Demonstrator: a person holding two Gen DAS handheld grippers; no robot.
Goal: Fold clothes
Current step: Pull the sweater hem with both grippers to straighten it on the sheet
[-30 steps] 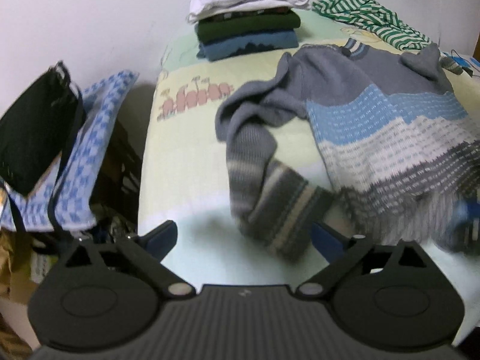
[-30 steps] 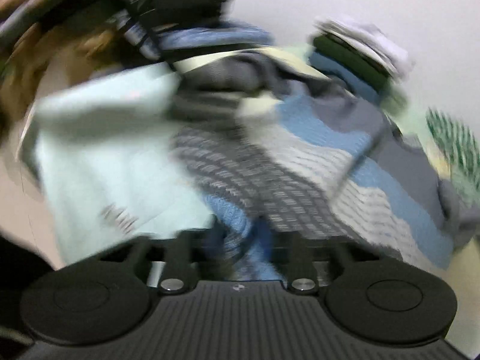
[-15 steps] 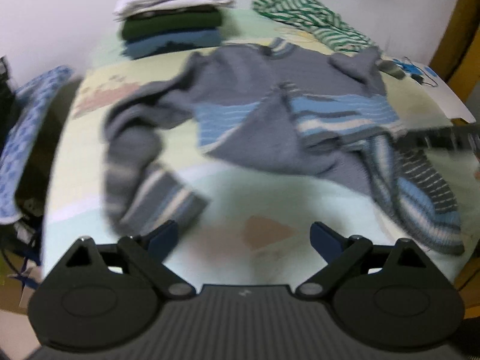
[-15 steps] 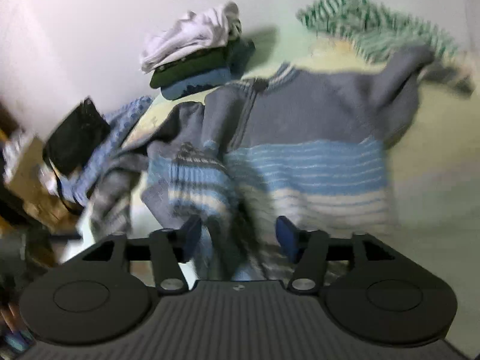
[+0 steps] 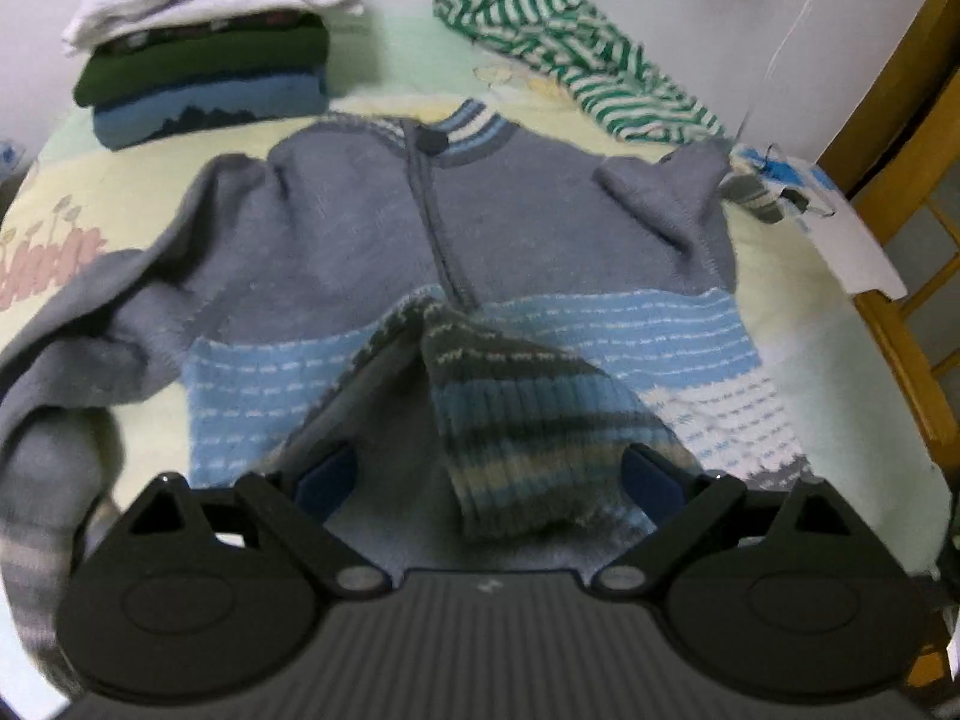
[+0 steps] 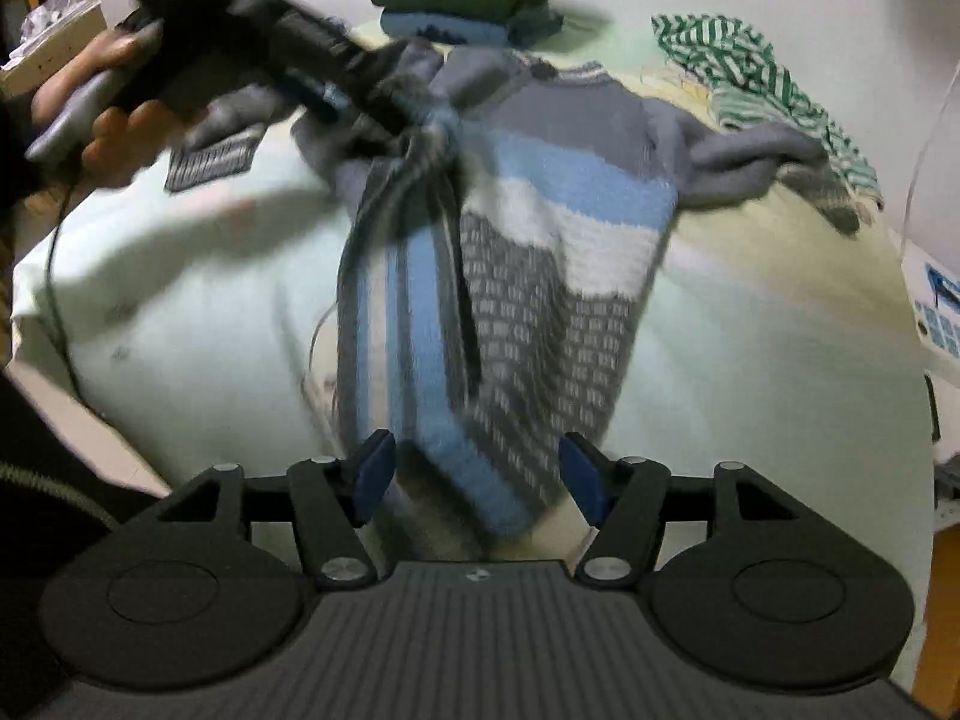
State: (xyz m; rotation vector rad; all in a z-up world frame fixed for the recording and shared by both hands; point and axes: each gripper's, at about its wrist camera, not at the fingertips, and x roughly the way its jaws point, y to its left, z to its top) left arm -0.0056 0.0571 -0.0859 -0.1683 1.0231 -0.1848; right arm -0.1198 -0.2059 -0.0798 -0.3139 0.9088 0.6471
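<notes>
A grey knit sweater with blue and white bands lies spread on the bed, collar at the far side. Its striped hem is folded up over the body and sits between the wide jaws of my left gripper, whose pads stand clear of it. In the right wrist view the sweater hangs toward my right gripper, whose jaws are opening with the blue-striped hem loose between them. A hand holds the left gripper over the bunched left side of the sweater.
A stack of folded clothes topped with white sits at the far left of the bed. A green-striped garment lies at the far right. White papers and a wooden frame border the right edge. Pale sheet shows at the front.
My left gripper swung from the striped sleeve at the left to the sweater's middle. The hem got folded up over the body. My right gripper went from shut on the hem to open.
</notes>
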